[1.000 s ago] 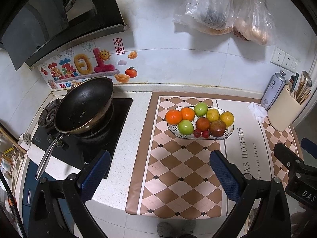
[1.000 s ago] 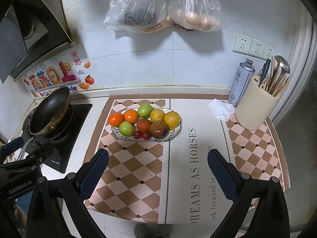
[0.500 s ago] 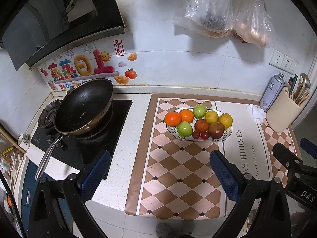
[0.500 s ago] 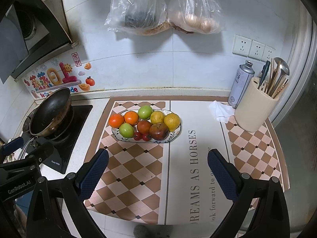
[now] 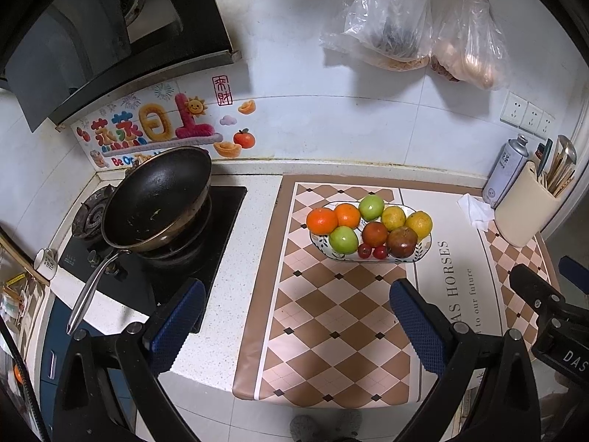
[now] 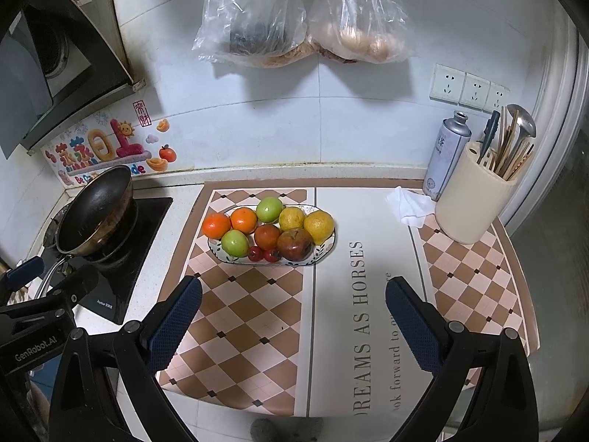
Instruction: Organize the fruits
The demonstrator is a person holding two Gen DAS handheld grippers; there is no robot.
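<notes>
A patterned oval plate (image 5: 423,251) (image 6: 325,250) on the checkered mat holds two oranges (image 5: 321,220) (image 6: 216,225), two green apples (image 5: 343,240) (image 6: 235,242), two yellow citrus fruits (image 5: 419,224) (image 6: 318,226), a dark red apple (image 5: 402,241) (image 6: 294,244) and small red tomatoes (image 5: 365,251) (image 6: 255,253). My left gripper (image 5: 294,316) is open and empty, well back from the plate. My right gripper (image 6: 294,313) is open and empty, also short of the plate.
A black wok (image 5: 156,199) (image 6: 95,210) sits on the stove at the left. A cream utensil holder (image 6: 475,199), a spray can (image 6: 447,154) and a crumpled tissue (image 6: 408,206) stand at the right. Plastic bags (image 6: 302,18) hang on the wall.
Both grippers have drawn back slightly; the plate looks a little farther away. Both stay open and empty.
</notes>
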